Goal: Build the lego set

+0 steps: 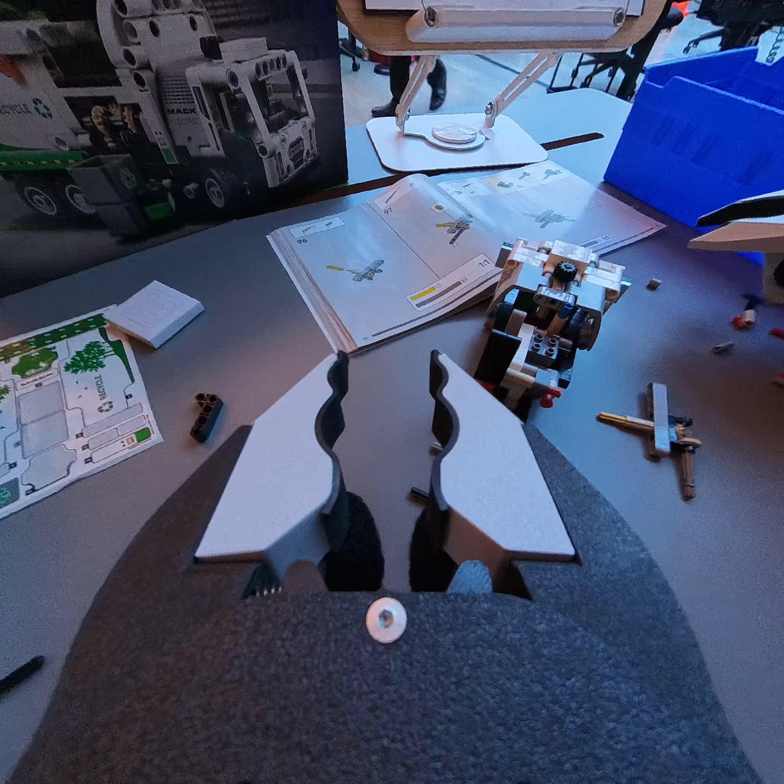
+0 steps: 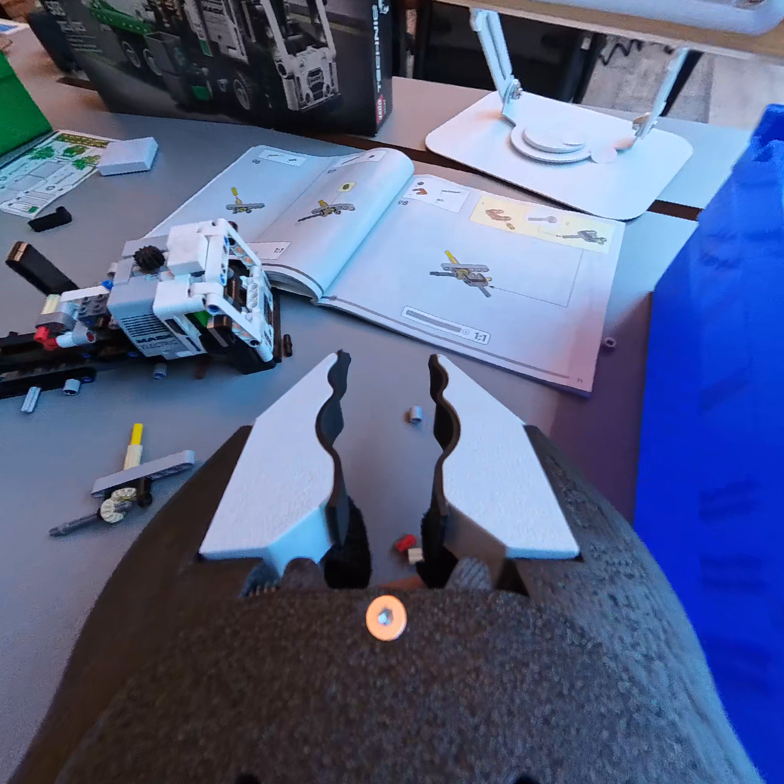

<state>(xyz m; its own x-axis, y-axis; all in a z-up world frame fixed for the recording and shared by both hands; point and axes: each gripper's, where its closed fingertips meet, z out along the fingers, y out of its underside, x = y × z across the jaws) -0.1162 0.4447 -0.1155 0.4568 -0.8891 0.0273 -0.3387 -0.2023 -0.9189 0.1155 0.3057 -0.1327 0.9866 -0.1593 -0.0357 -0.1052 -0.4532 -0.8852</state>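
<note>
Left gripper (image 1: 388, 360): jaws apart, nothing between them, held over bare grey table (image 1: 254, 254). Right gripper (image 2: 388, 360): jaws likewise apart and empty, over the same table.

Landmark: the open instruction booklet (image 1: 382, 263), lying flat at mid-table.

Task item: the partly built truck model (image 1: 547, 322) stands at the booklet's near right corner in the left wrist view, touching or overlapping the page edge; it sits just beyond the left gripper's right finger. In the right wrist view the same model (image 2: 182, 297) lies left of the booklet, its white cab frame against the page corner.

Surroundings relative to the booklet:
- Behind and left: the set's box (image 1: 169, 110), upright.
- Directly behind: a white stand base (image 1: 456, 144) with two angled legs.
- Right: a blue bin (image 1: 700, 140).
- Left: a sticker sheet (image 1: 63, 407) with a small white pad (image 1: 157, 312) at its far corner; a black angled piece (image 1: 206, 415) between the sheet and the left gripper.
- Near right: a small assembly of a grey beam and yellow-tipped axle (image 1: 662, 428), with loose small pieces scattered beyond it.

In the right wrist view, a small grey bush (image 2: 415, 413) lies on the table between the open fingers, and a red-and-white piece (image 2: 408, 547) nearer the gripper's body.
</note>
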